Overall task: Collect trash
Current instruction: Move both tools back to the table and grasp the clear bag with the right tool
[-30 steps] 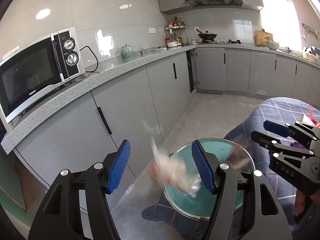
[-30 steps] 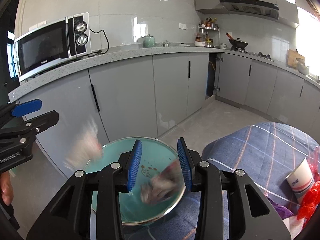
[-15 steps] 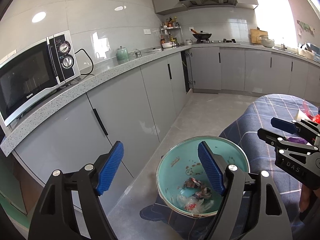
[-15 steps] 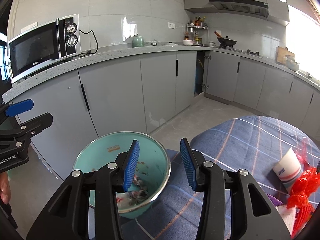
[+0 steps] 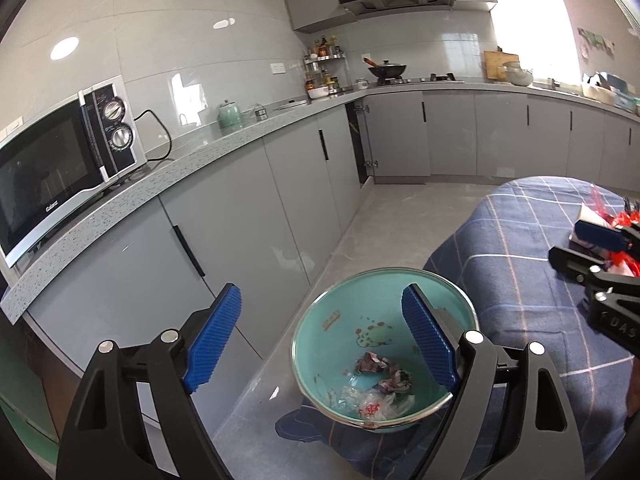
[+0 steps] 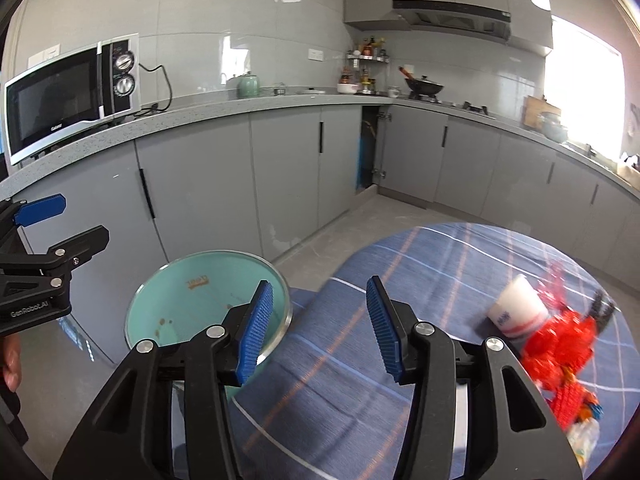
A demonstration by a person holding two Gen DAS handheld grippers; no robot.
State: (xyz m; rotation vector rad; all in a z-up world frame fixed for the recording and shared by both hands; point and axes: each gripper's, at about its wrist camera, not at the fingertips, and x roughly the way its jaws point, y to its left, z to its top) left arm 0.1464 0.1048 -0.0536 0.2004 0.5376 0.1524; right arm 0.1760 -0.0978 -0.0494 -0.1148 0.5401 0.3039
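Observation:
A teal basin [image 5: 360, 344] stands at the edge of a blue plaid tablecloth [image 5: 512, 264]. Crumpled wrappers [image 5: 380, 376] and a clear plastic scrap [image 5: 372, 404] lie in its bottom. My left gripper [image 5: 320, 340] is open and empty above the basin's left side. My right gripper [image 6: 320, 324] is open and empty over the tablecloth [image 6: 360, 360], just right of the basin [image 6: 192, 304]. A white paper cup [image 6: 516, 312] lies on its side next to red netting trash [image 6: 560, 352] at the right. The right gripper also shows in the left wrist view [image 5: 588, 252].
Grey kitchen cabinets [image 5: 248, 216] and a speckled counter run along the back. A microwave [image 5: 60, 164] stands on the counter at the left. A grey tile floor [image 5: 400, 216] lies between table and cabinets. The left gripper shows at the left of the right wrist view [image 6: 48, 224].
Trash dropped from both grippers has landed in the basin. The right gripper has opened wider and swung right over the tablecloth. The left gripper has opened wider.

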